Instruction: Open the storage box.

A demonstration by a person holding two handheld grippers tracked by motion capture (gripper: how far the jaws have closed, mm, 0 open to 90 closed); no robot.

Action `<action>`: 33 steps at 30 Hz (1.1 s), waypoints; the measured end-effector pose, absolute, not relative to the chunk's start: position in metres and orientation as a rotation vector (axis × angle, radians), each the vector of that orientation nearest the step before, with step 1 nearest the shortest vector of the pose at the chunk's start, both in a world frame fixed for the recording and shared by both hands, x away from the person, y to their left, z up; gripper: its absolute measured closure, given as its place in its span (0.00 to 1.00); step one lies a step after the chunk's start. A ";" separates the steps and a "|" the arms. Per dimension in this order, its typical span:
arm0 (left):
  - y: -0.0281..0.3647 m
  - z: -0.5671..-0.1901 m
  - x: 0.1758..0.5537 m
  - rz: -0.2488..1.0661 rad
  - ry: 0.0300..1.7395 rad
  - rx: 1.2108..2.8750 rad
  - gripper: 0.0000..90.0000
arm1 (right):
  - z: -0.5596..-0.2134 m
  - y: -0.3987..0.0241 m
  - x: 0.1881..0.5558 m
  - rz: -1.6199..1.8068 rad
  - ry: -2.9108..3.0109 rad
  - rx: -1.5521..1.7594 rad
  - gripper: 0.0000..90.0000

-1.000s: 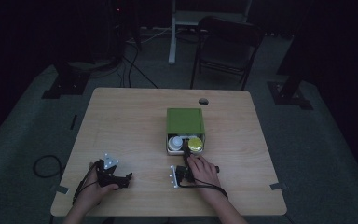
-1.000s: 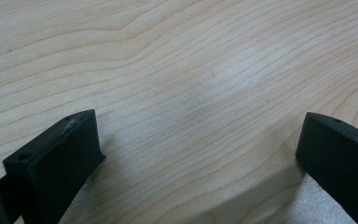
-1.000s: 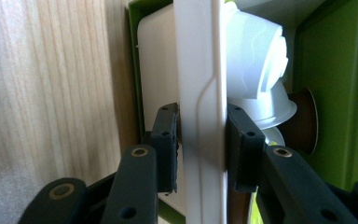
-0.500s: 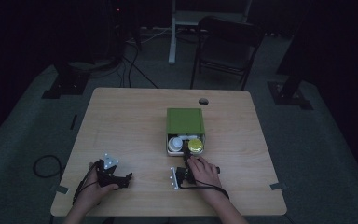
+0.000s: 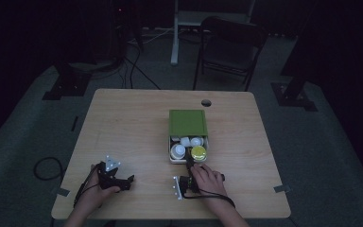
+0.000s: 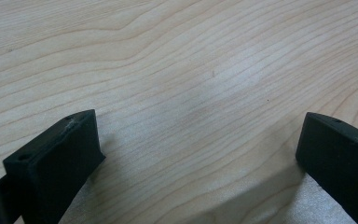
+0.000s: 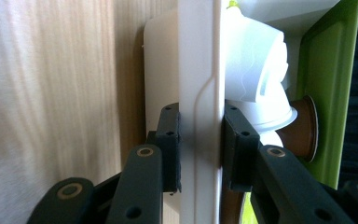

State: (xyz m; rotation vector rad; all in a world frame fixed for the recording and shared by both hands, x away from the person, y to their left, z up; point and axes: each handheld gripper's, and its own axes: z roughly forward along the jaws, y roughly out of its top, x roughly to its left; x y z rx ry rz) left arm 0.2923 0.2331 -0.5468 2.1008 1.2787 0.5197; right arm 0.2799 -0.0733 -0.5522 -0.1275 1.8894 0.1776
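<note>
**Right gripper clamps the drawer front; left gripper rests apart**

The right gripper (image 5: 187,166) sits at the near edge of the white plastic drawer (image 5: 172,156) that is pulled out of the green box-shaped case (image 5: 187,123), near the middle of the light wooden table (image 5: 123,123). In the right gripper view its two black jaws are pressed onto the drawer's white front wall (image 7: 200,116), one pad on each face, pinching it. The jaws have just been closing, with that wall between them. The person's right hand (image 5: 207,178) wraps the gripper body.

Inside the drawer lie white plastic capsules (image 5: 178,150) and one yellow-lidded capsule (image 5: 198,152); the right gripper view shows a white capsule (image 7: 254,65) and a brown one (image 7: 303,128) just behind the wall, against the green side.

The left gripper (image 5: 130,179) lies low over the table's near left, well apart from the drawer, held by the left hand (image 5: 94,191). In the left gripper view its jaws stand spread wide, bare wood (image 6: 191,70) between them.
</note>
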 end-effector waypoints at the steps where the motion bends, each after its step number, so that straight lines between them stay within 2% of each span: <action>1: 0.233 -0.547 0.292 0.520 1.279 2.101 0.00 | -0.552 -0.073 0.279 0.177 1.888 -0.136 0.80; 33: 0.233 -0.547 0.292 0.520 1.278 2.100 0.00 | -0.557 -0.076 0.235 0.180 1.909 -0.170 0.80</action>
